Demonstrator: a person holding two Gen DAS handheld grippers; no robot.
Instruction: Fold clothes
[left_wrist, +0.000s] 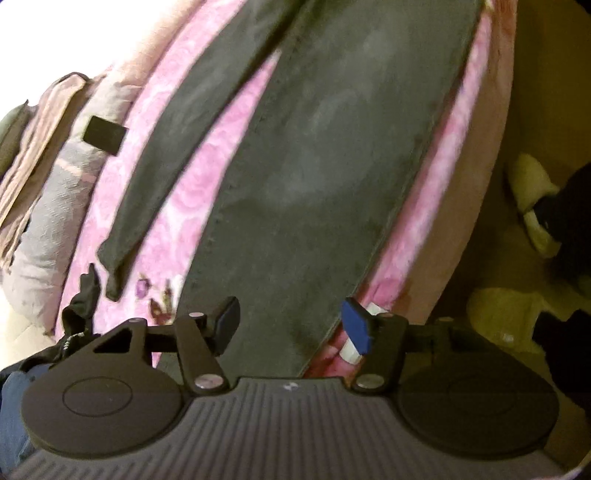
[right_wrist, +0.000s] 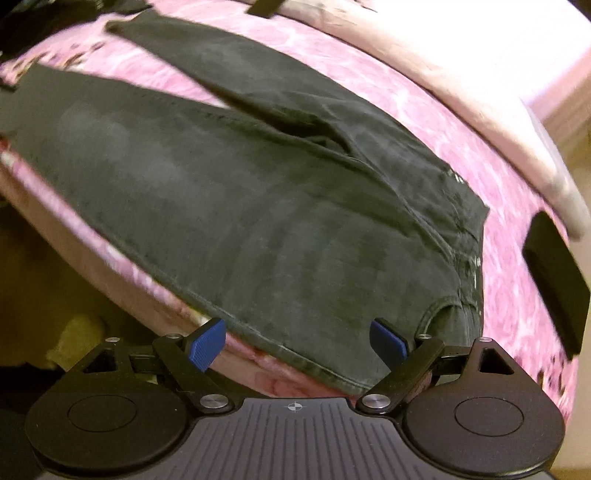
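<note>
Dark jeans (right_wrist: 258, 221) lie flat on pink floral bedspread (right_wrist: 498, 229), legs splayed apart. Left gripper (left_wrist: 291, 326) hovers over a leg hem nr bed edge, jaws partly spread, nothing pinched. Right gripper (right_wrist: 297, 341) sits over waistband-side edge w/ jaws wide, pads clear of fabric.

Dim, blurred, perhaps window glare

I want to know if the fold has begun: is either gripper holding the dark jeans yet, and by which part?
Nothing is held. The left gripper stands open over a leg of the jeans; the right gripper stands open over the edge near the waist.
</note>
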